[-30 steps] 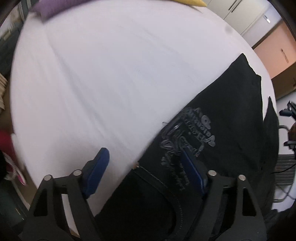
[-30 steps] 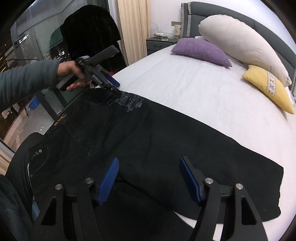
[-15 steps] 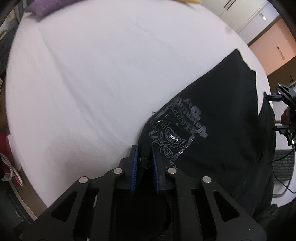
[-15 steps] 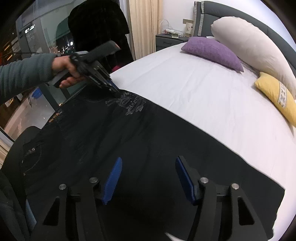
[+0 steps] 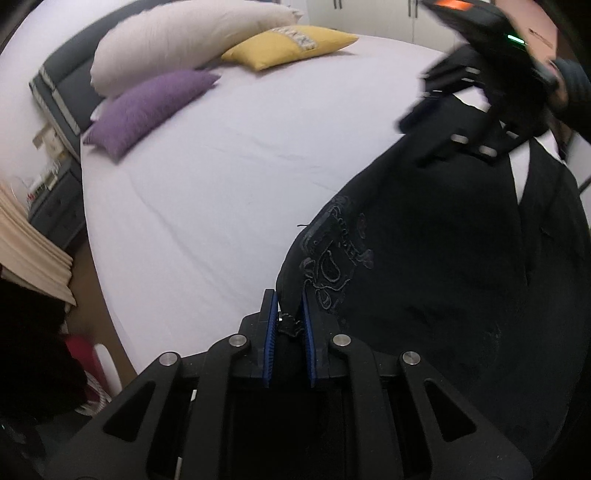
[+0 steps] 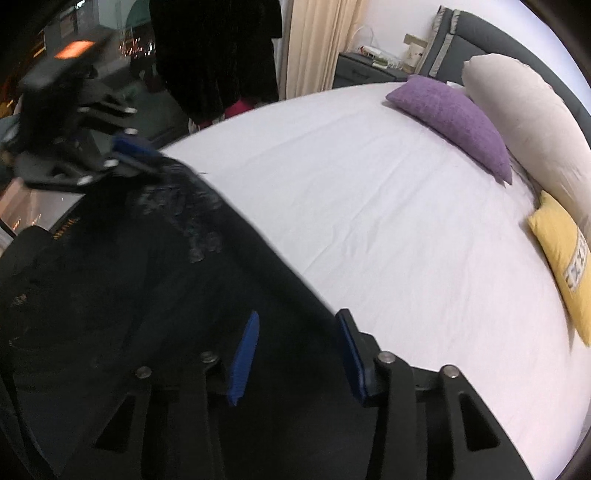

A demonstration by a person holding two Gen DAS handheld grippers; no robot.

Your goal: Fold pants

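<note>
Left hand-held gripper (image 5: 289,314): angled down toward the bed, blue pads clamped tight on the edge of the black pants (image 5: 424,258) near the grey embroidered pocket design; the gripped edge is raised off the sheet. In the right wrist view this gripper (image 6: 136,155) appears blurred at upper left, pinching the same corner.

Right hand-held gripper (image 6: 295,354): pointed steeply down over the pants (image 6: 147,295), its jaws partly apart and just lately closing; black cloth lies between and beneath the blue pads, but whether they press on it cannot be told. In the left wrist view it (image 5: 443,122) shows blurred at upper right above the far part of the garment, with a dark sleeve (image 5: 572,85) behind it.

Pants: spread along the near side of the bed (image 6: 369,221), partly hanging over its edge.

Bed: white sheet with light creases, grey padded headboard (image 6: 480,26). Purple cushion (image 6: 450,118), long cream pillow (image 6: 532,122) and yellow cushion (image 6: 561,258) lie at the head end.

Room: grey nightstand (image 6: 365,66) with small items beside the headboard; cream curtain (image 6: 317,40); dark garment (image 6: 214,51) hanging by a window.
</note>
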